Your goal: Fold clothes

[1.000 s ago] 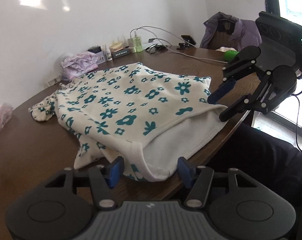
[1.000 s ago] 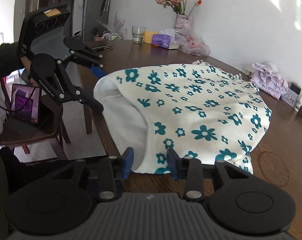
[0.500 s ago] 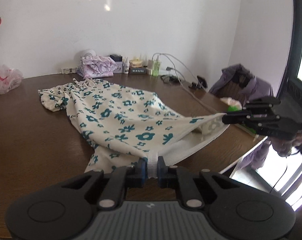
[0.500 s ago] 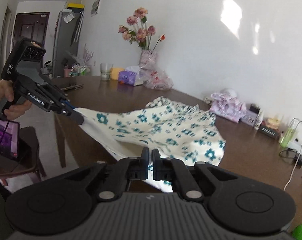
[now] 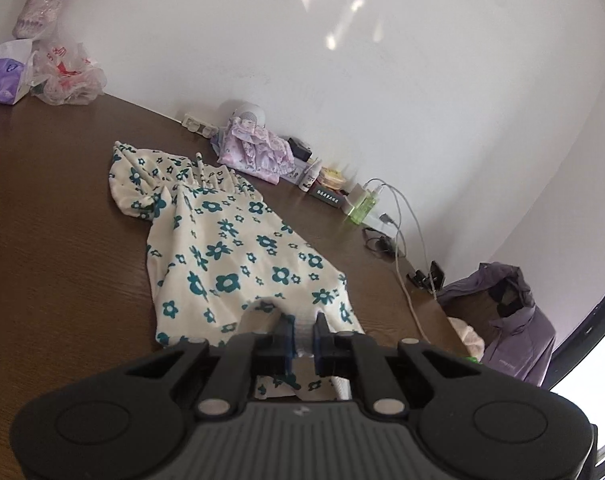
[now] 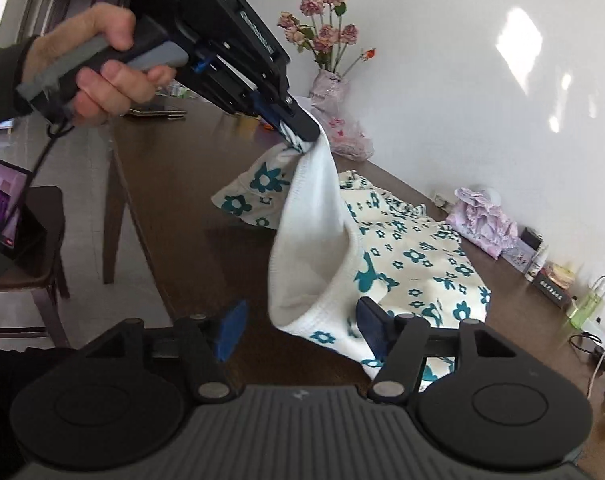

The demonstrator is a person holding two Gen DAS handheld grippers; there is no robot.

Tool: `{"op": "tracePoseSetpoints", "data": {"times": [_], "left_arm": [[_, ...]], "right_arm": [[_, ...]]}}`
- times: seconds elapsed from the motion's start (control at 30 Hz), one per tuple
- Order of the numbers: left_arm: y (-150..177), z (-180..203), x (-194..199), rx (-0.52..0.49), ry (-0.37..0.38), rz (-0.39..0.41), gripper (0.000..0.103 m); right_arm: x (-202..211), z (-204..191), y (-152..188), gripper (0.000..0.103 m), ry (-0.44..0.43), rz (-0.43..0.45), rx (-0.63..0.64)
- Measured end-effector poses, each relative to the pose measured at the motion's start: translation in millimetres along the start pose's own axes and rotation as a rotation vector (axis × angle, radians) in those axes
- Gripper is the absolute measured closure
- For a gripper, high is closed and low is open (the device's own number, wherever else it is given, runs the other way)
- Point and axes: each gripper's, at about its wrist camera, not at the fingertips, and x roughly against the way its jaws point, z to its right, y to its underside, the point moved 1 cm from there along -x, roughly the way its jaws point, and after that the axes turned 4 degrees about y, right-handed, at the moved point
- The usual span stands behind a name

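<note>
— Wooden table (image 5: 54, 248) fills the left wrist view, a white wall behind. And the garment?

— A floral dress (image 5: 222, 240) lies across it, its hem lifted; the left gripper (image 5: 301, 338) is clenched on that white hem. Fabric below the fingers is hidden by the gripper body.

— The right wrist view?

— The right gripper (image 6: 300, 330) is spread wide, grasping nothing; the hem droops between its fingers. A hand (image 6: 98, 68) holds the left gripper, whose tip pinches the dress aloft. The sleeve is cut off at the edge.
</note>
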Motion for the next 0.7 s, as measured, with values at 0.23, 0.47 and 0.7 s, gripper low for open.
{"op": "tracePoseSetpoints", "data": {"times": [0.23, 0.47, 0.7], "left_arm": [[38, 25, 24, -0.496, -0.151, 0.084, 0.036], [139, 53, -14, -1.161, -0.327, -0.023, 0.016], [114, 32, -24, -1.213, -0.226, -0.077, 0.089]], "right_arm": [[-6, 41, -14, 0.097, 0.058, 0.024, -0.156], [4, 69, -35, 0.097, 0.052, 0.041, -0.163], [12, 71, -29, 0.097, 0.068, 0.012, -0.109]]}}
